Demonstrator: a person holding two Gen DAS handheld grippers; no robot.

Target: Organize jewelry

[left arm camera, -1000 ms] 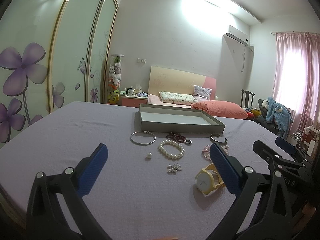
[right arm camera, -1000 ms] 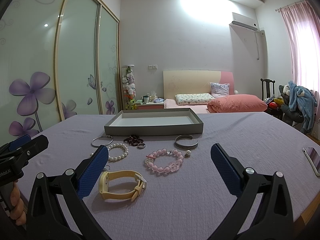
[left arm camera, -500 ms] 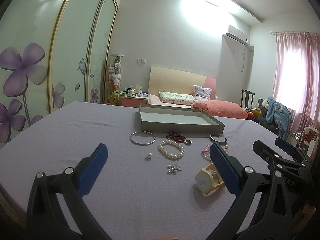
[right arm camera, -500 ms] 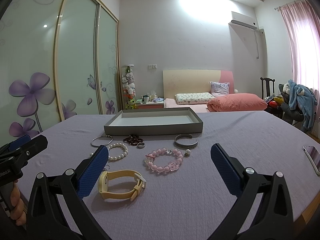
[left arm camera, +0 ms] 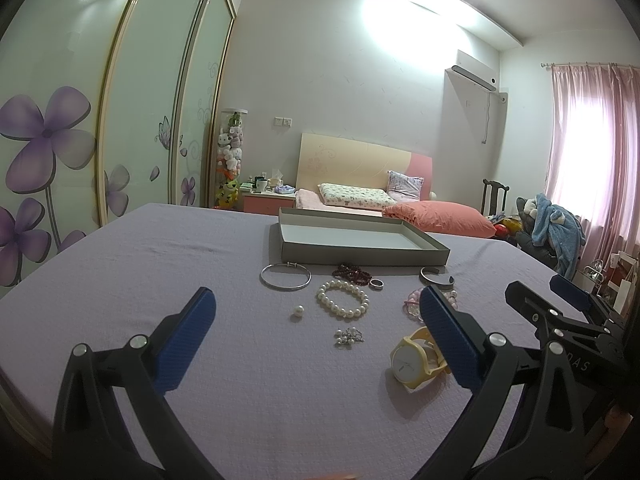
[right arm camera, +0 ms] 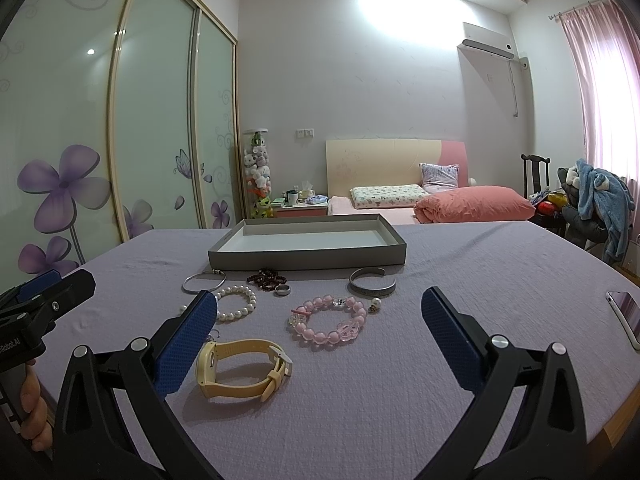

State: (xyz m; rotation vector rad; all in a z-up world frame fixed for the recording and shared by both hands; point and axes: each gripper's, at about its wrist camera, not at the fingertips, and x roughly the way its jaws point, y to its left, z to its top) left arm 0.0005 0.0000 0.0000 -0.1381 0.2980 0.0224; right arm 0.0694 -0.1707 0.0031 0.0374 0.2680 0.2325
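Both tongs hang released above the purple desk (right arm camera: 460, 264), jaws spread wide and holding nothing. Between the fingers of the right tongs (right arm camera: 320, 344) lie the yellow watch (right arm camera: 240, 370), close to the left finger, and beyond it the pink bracelet (right arm camera: 328, 320). Farther ahead sit the cuff (right arm camera: 372, 282), ring (right arm camera: 282, 289), dark beads (right arm camera: 266, 278) and, at the far end, the tray (right arm camera: 308, 258). Ahead of the left tongs (left arm camera: 318, 340) lie a small charm (left arm camera: 349, 336), a loose pearl (left arm camera: 298, 311), the pearl bracelet (left arm camera: 343, 298) and the bangle (left arm camera: 285, 277), just before the tray. The watch sits against its right finger. A phone (right arm camera: 626, 316) lies well right of the right tongs.
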